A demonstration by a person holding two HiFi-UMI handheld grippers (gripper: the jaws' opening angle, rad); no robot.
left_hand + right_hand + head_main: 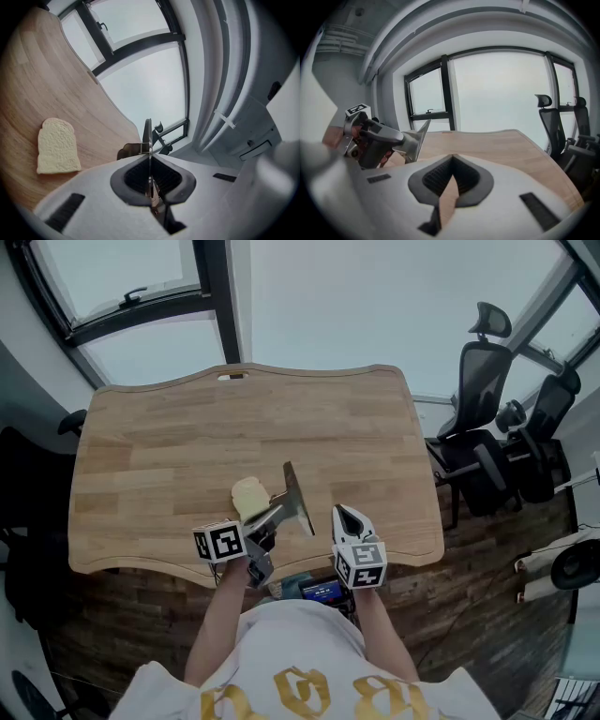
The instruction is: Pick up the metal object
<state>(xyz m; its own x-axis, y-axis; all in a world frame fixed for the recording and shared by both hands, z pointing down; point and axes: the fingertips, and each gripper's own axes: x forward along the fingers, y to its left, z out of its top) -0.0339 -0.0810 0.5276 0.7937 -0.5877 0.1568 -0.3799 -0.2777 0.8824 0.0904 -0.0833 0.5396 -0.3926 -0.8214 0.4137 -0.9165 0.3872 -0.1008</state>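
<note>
Clamping the metal object [298, 491], left gripper [278, 513] carries a square-marker cube [219, 542].

Bread slice [247, 497] partly hidden behind left tool [273, 517].

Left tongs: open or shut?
Shut on the metal object: the left tongs pinch its thin blade edge-on, with no gap showing.

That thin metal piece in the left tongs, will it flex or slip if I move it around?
Probably stiff: the metal piece stands straight out of the left tongs with no sag. It looks smooth and thin, pinched over a small area, so a bump could pivot it.
</note>
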